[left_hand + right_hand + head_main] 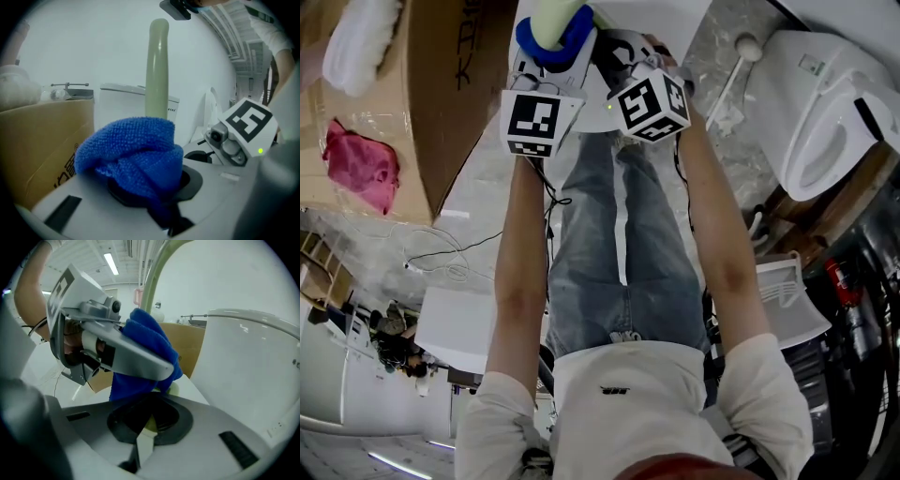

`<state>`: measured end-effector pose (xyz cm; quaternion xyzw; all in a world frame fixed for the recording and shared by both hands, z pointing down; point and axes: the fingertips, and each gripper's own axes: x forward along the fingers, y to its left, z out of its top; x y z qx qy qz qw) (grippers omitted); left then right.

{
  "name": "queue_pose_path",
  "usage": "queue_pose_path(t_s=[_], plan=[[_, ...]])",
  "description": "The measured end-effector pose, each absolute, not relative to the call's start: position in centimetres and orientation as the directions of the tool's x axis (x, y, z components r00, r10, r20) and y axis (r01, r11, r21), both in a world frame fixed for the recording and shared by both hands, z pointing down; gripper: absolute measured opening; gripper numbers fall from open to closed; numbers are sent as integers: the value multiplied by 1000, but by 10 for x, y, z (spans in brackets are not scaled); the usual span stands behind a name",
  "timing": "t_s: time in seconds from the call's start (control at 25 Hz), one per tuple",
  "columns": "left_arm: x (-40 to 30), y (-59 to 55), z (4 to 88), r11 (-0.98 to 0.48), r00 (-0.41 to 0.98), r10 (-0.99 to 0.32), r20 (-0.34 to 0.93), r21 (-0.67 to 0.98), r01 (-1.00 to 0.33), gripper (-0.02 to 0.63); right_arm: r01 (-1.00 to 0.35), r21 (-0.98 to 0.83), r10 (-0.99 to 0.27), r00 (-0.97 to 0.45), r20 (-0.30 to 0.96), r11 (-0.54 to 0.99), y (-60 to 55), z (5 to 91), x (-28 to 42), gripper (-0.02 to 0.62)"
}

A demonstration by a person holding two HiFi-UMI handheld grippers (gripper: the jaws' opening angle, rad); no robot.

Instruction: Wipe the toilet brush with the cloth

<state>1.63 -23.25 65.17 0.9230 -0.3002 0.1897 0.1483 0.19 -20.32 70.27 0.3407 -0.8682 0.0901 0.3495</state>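
The toilet brush's pale green handle (158, 70) stands upright in the left gripper view and arches up the right gripper view as the handle (157, 277). A blue cloth (136, 154) is bunched round the handle. My left gripper (143, 190) is shut on the cloth, pressing it against the handle. In the head view the cloth (553, 42) rings the handle (558, 17) at the top edge. My right gripper (149, 427) is shut on the handle lower down, just beneath the cloth (150, 345). The brush head is hidden.
A white toilet (825, 112) stands at the right, with a white-handled brush (733, 75) on the floor beside it. A cardboard box (459, 84) is on the left, near a pink rag (361, 164). Cables (441, 258) trail over the floor. A toilet tank (253, 362) is close on the right.
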Motion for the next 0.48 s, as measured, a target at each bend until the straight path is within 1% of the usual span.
queue_pose_path(t_s=[0.28,0.48], plan=[[20,-232,671,-772,751,-490,443,179,-610,81,-663,84,-539,-522,661,744,-204,703,2,-6],[18,-230,667,-775,735,-476,482,165,-611,81,-658,82,-531,-522,668,749,-203,702,2,-6]])
